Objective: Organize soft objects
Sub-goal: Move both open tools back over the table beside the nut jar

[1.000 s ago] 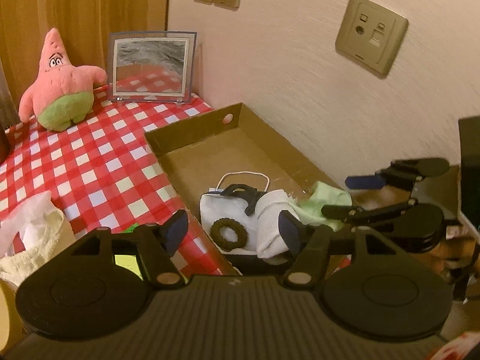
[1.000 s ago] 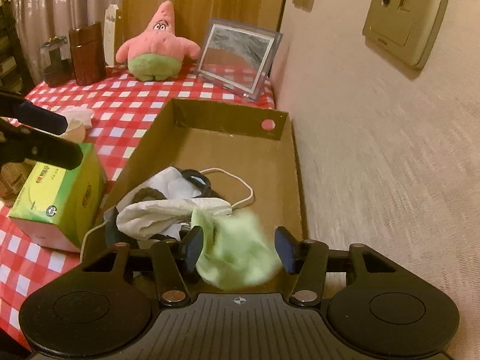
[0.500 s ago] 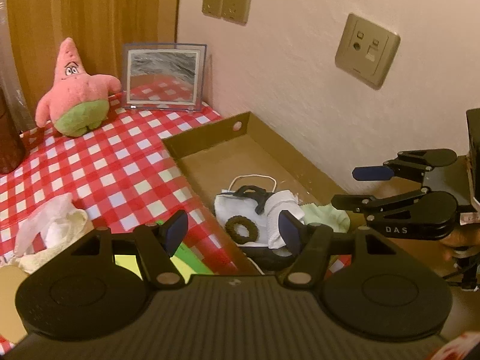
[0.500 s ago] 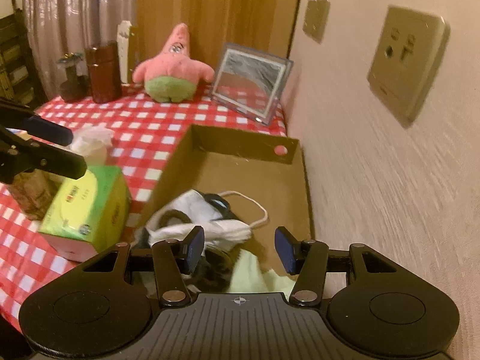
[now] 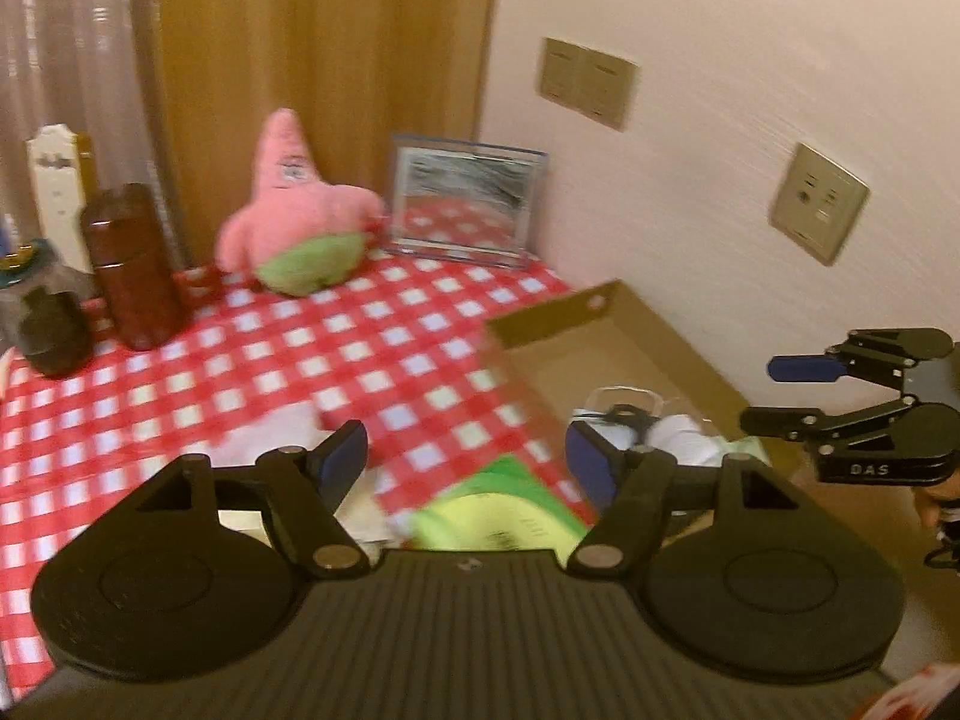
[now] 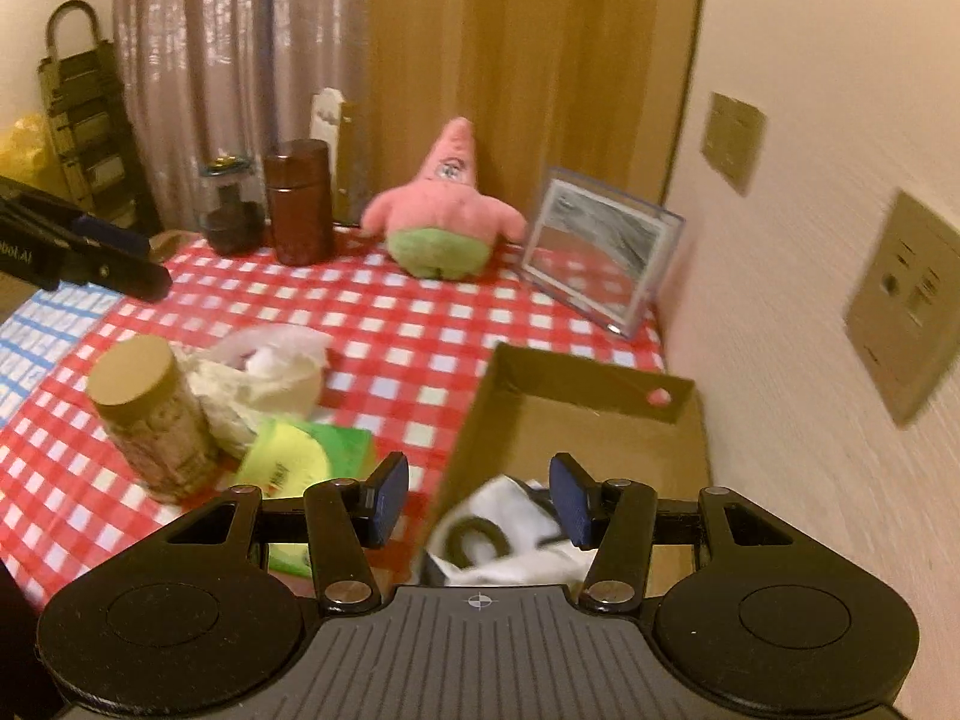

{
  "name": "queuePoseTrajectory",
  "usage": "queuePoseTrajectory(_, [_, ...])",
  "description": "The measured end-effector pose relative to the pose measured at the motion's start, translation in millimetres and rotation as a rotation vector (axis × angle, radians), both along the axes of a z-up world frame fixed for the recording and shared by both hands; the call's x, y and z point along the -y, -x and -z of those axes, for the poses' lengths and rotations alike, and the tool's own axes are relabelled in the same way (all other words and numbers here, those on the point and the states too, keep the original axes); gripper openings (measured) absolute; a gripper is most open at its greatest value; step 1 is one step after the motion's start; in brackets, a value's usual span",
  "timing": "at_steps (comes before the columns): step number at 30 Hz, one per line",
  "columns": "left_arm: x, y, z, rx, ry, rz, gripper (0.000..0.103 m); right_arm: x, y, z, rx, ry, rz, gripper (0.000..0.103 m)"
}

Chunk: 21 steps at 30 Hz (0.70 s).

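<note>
Both grippers had pulled up and back from the cardboard box (image 6: 600, 420) over the last second. A second earlier the right gripper (image 6: 477, 498) had been low inside the box with a pale green cloth between its fingers; now its jaws stood wide apart with nothing between them, and the cloth lay in the box, its edge just visible at the near corner in the left wrist view (image 5: 747, 450). The left gripper (image 5: 468, 456) was likewise wide open and empty, and its view had swung from the box toward the far end of the red checked surface (image 5: 288, 354).

The box now held the white soft items (image 6: 510, 516), a dark ring (image 6: 474, 537) and the green cloth, all bunched at the near end; the far half of the box was bare. That placement looked finished.

What remained outside was the pink star plush (image 6: 447, 210), upright by the curtain beside the framed mirror (image 6: 600, 252), and a crumpled white bundle (image 6: 264, 372) next to a lidded jar (image 6: 150, 414) and a green tissue pack (image 6: 300, 468). Judging by the lift and the turn of both views, 1 of these 2 soft things was probably the next target.
</note>
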<state>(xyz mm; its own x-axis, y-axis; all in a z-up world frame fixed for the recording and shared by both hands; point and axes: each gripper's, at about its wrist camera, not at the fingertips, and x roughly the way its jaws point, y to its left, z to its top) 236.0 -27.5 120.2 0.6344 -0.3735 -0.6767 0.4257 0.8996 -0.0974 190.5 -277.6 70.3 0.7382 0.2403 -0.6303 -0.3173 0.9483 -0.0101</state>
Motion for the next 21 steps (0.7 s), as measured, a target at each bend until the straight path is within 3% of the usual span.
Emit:
queuePoseTrajectory(8, [-74.9,4.3,-4.9,-0.003,-0.041,-0.101,0.080,-43.7,-8.7,-4.3,-0.003,0.019,-0.074,0.052])
queuePoseTrajectory(15, [-129.7,16.0,-4.2,-0.033,-0.019,-0.184,0.080,-78.7,-9.7,-12.8,-0.015,0.030,-0.119,0.052])
queuePoseTrajectory(21, [-151.0,26.5,-9.4,0.017,-0.063,-0.186,0.080,-105.7,-10.8,-19.1,-0.022,0.029,-0.168,0.052])
